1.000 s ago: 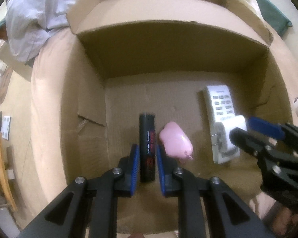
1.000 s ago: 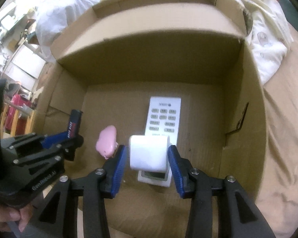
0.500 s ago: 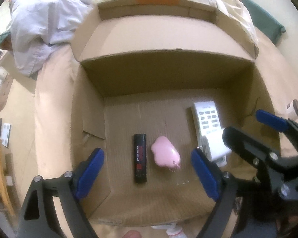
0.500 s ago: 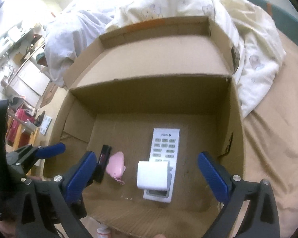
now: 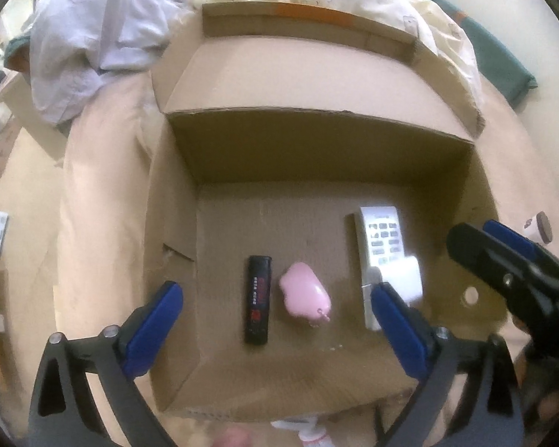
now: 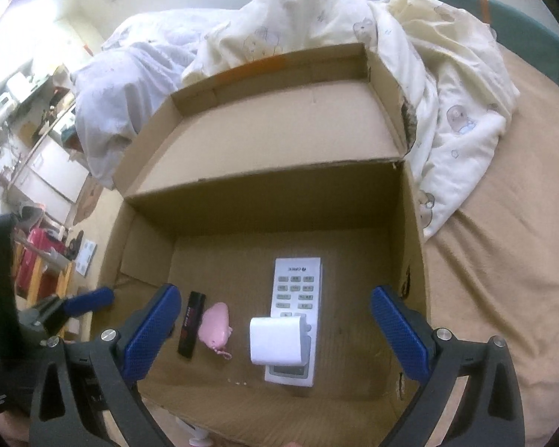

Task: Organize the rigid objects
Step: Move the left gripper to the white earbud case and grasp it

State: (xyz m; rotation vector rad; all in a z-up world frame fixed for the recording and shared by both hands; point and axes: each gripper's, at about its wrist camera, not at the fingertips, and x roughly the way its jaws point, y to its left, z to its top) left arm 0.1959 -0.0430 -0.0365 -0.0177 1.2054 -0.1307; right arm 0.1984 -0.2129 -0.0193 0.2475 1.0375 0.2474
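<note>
An open cardboard box sits on a bed. On its floor lie a black stick-shaped case, a pink toy and a white remote with a white block resting on its near end. My left gripper hovers above the black case and the pink toy; its jaws are opening and touch nothing. My right gripper hangs open above the white block and the remote, apart from both. The black case and pink toy lie left of them.
The box's back flap stands open toward a cream duvet and a pale blue sheet. A small brown-lidded jar rests on the tan bedsheet right of the box. A white item lies by the front wall.
Both grippers let go and opened wide: the left released the black case, the right the white block. Both rose and tilted back, so more of the box and bedding shows.
</note>
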